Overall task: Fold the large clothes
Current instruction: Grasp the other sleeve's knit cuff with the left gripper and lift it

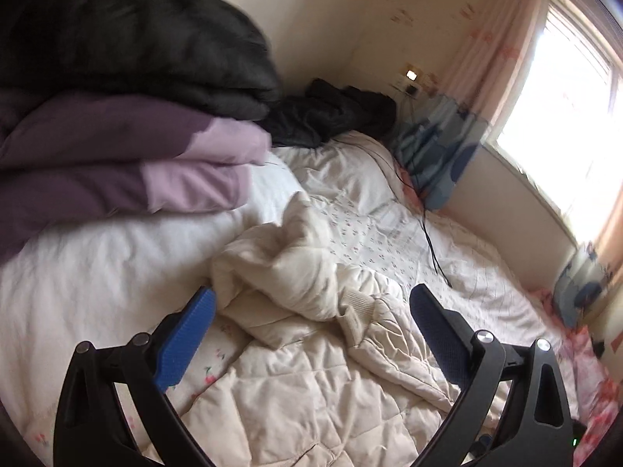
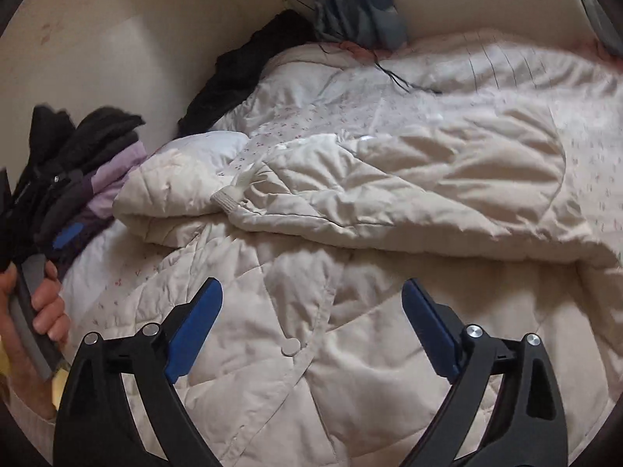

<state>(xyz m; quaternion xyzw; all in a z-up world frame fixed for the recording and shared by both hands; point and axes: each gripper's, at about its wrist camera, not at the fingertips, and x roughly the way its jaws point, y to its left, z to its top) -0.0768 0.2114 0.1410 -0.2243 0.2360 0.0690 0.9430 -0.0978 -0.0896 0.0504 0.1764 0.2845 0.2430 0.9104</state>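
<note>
A cream quilted coat (image 2: 350,311) lies spread on the bed, one sleeve with a ribbed cuff (image 2: 227,198) folded across its body. In the left wrist view the same coat (image 1: 311,381) lies below, its cuff (image 1: 356,311) between the blue pads. My left gripper (image 1: 311,299) hovers open above the coat's bunched part. My right gripper (image 2: 311,292) is open over the coat's front, near a round snap (image 2: 291,347), with nothing gripped. At the left edge of the right wrist view a hand (image 2: 43,307) holds the other gripper.
A stack of folded clothes, black on top of purple and lilac (image 1: 128,124), stands at the left on the bed. A dark garment (image 1: 331,113) lies by the wall. A blue patterned pillow (image 1: 440,155) and a black cable (image 1: 432,241) are near the bright window (image 1: 564,109).
</note>
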